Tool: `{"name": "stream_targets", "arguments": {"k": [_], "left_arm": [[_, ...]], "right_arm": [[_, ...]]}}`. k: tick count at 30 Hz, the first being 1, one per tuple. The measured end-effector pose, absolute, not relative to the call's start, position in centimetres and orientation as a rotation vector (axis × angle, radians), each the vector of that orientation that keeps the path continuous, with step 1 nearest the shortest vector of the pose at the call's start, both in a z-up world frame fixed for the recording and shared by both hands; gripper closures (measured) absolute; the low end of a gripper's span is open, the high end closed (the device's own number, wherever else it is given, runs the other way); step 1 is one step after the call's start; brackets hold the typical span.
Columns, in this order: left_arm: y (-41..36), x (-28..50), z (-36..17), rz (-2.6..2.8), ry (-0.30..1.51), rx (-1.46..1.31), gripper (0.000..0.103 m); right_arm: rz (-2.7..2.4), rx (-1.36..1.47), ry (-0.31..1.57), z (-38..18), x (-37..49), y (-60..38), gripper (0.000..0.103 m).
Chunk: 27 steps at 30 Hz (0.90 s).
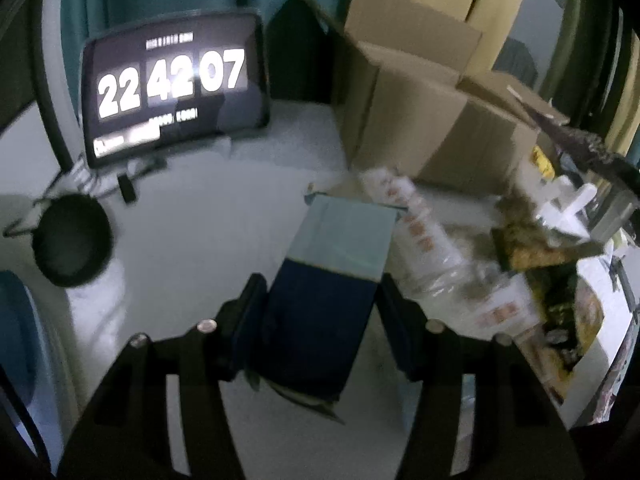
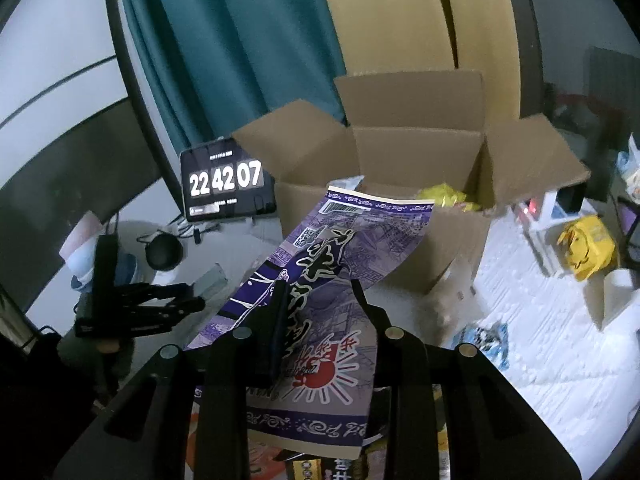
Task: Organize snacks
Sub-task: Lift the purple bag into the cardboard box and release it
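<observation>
Left tool (image 1: 320,300): a blue box (image 1: 332,276) is clamped between its fingers, above the white counter (image 1: 208,232). Right tool (image 2: 316,292): a purple snack packet (image 2: 336,280) is pinched flat, held tilted just before the open cardboard box (image 2: 452,240); yellow packets (image 2: 444,194) are seen inside. A clock tablet (image 1: 172,88) is propped before teal curtains (image 2: 240,48).

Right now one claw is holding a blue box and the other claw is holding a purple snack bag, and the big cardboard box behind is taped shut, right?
Almost. The left gripper does hold the blue box, and the right gripper does hold the purple snack bag. But the cardboard box isn't taped shut: the right wrist view shows its flaps folded open, with a yellow packet inside.
</observation>
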<state>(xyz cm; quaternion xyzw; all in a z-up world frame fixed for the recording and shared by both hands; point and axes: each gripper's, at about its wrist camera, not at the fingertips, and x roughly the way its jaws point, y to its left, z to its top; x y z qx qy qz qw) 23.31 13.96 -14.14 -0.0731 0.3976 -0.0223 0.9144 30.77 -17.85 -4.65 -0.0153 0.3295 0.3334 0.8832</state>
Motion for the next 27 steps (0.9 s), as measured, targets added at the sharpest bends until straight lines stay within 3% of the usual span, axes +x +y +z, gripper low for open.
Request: {"name": "stream_targets", "arguments": {"k": [12,27], "left_arm": [[10.9,26.2,-6.9,-0.103,0.654,-0.121,0.046],[7.5,34.4,-3.6,-0.17,0.583,-0.047,0.046]], "right_arm": [[0.677,-0.018,0.623,-2.7,33.1,-19.5,0.073],[0.628,-0.016,0.588,-2.2,39.1,-20.1,0.073]]}}
